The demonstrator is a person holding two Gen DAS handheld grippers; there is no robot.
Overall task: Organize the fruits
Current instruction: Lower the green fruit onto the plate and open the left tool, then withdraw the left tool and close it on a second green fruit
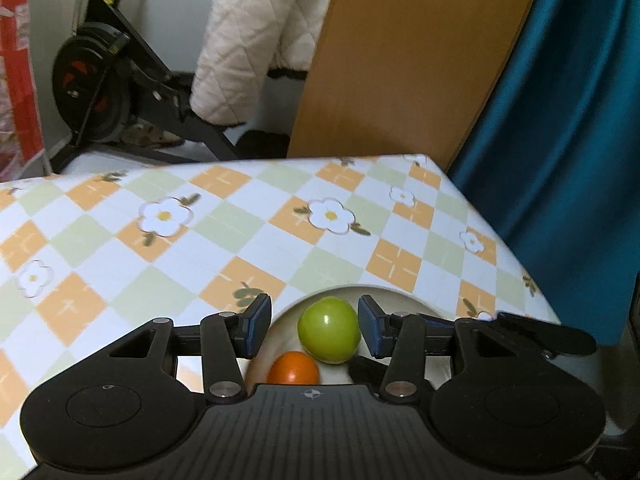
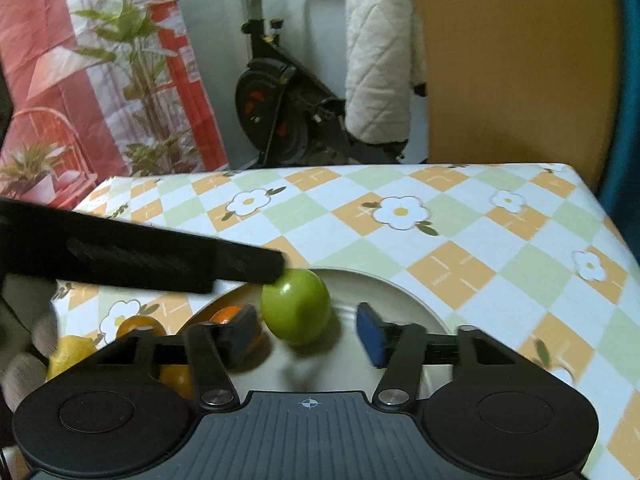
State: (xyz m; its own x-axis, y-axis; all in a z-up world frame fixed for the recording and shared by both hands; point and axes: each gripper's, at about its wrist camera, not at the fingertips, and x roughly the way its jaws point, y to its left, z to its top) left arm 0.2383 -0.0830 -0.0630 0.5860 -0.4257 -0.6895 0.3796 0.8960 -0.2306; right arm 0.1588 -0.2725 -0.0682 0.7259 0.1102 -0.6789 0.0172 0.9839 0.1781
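The green fruit (image 1: 329, 330) sits on the plate (image 1: 400, 294) beside an orange (image 1: 294, 368), between the spread jaws of the left hand-held gripper (image 1: 310, 330); the right hand-held gripper (image 2: 308, 332) gapes empty. Placing looks done; next, withdraw without nudging, then fetch the lemon (image 2: 72, 354) lying off the plate on the surface (image 2: 460, 232)

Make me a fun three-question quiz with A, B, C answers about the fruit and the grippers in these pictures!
1. Where is the green fruit?
A. on the floor
B. on the plate
C. on the exercise bike

2. What colour is the fruit just beside the green one on the plate?
A. orange
B. purple
C. blue

3. How is the left gripper?
A. shut with nothing inside
B. open around the green fruit
C. out of view

Answers:
1 B, it sits inside the pale plate's rim.
2 A, an orange fruit lies next to it.
3 B, a gap shows between the fruit and each pad.
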